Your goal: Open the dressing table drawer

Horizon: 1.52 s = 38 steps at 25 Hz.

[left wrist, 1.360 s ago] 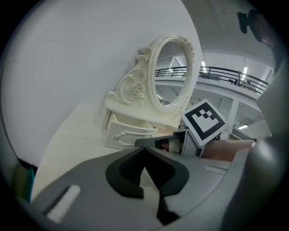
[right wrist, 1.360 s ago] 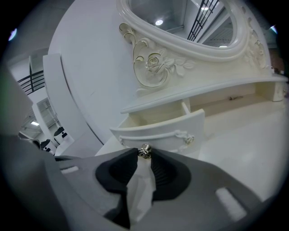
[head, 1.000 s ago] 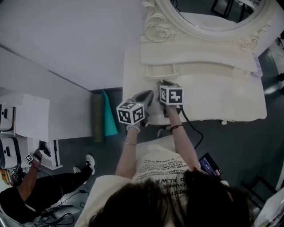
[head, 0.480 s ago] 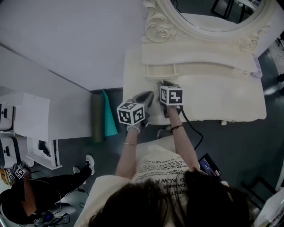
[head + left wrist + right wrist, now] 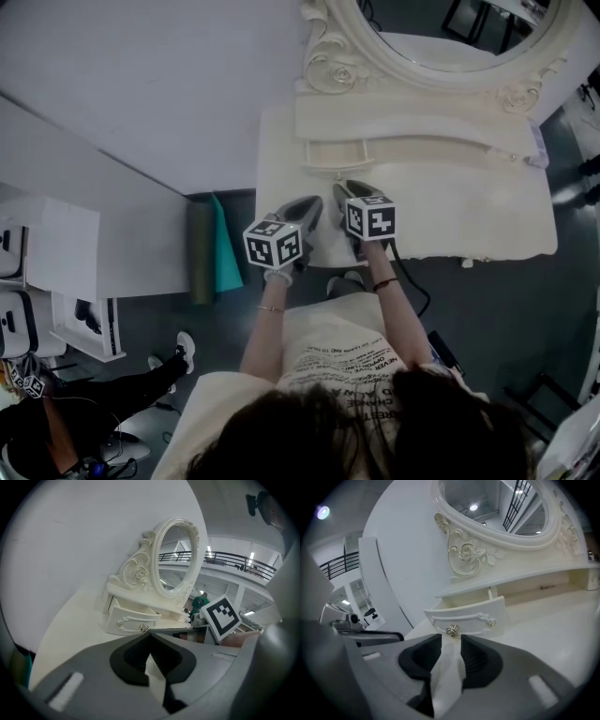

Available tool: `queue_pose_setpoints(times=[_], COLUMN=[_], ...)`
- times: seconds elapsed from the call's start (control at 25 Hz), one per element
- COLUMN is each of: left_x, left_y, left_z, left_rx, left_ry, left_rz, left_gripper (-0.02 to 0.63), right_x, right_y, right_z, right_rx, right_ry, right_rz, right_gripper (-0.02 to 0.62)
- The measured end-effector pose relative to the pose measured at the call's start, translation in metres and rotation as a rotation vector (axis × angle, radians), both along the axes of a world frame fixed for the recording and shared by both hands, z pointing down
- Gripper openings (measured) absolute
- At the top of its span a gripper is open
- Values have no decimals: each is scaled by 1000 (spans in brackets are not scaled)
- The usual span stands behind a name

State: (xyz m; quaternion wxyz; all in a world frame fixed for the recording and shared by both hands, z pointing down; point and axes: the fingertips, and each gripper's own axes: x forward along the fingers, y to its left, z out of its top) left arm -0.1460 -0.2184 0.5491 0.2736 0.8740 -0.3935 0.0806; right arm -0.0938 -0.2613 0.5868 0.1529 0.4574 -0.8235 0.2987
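Plainly, the right gripper point(image 5: 451, 637) was seen with its jaws apart; they had just been opening, and nothing was clamped between them, only the bare table top showing in the gap. Just beyond its tips the round metal knob point(image 5: 452, 630) of the small drawer point(image 5: 469, 616) was found, close to the jaws but not pinched by them. The drawer was drawn partway out of its frame, at the far left of the dressing table point(image 5: 469, 211), under the shelf below the oval mirror point(image 5: 441, 42). To the left of the right gripper, the left gripper point(image 5: 150, 634) was held over the near left part of the table top with its jaw tips brought together on nothing, aimed towards the same drawer. A white wall point(image 5: 141, 84) was seen at the left of the table, and a dark green roll point(image 5: 200, 248) was stood on the floor against the table's left side.
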Motion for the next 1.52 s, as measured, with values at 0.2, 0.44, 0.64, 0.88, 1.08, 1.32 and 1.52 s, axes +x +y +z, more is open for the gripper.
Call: queue_pose_setpoints(times=[0.2,0.44,0.64,0.88,1.08,1.32,1.52], left_x=[3,7,8,13,15,17,20], left_y=[2,8,12,14,17,18,19], left_z=[-6,-14,-24,-39,-51,-61,-62], left_rx=[26,64,93,136,171,202,211], left_ry=[18,22,32,50,60,64,60], left_rz=[8,22,35,53,63,64,66], left_gripper=[-2,-2,-2,-2,-2,-2,-2], right_x=[-2,-7,-8,-8,-8,-7,-8], right_y=[14,25,31,35,38,42,45], right_z=[-17,-31,-47,-64,-77,-92,-95], right_rx=[111,176,224,277,305,345,356], right_ry=[-15,-48,-81,-109,-143,-175,-187], right_rz=[-102,-149,-175,-195,-214,-230,-244], right_gripper=[100,92,63,32,3,3,3])
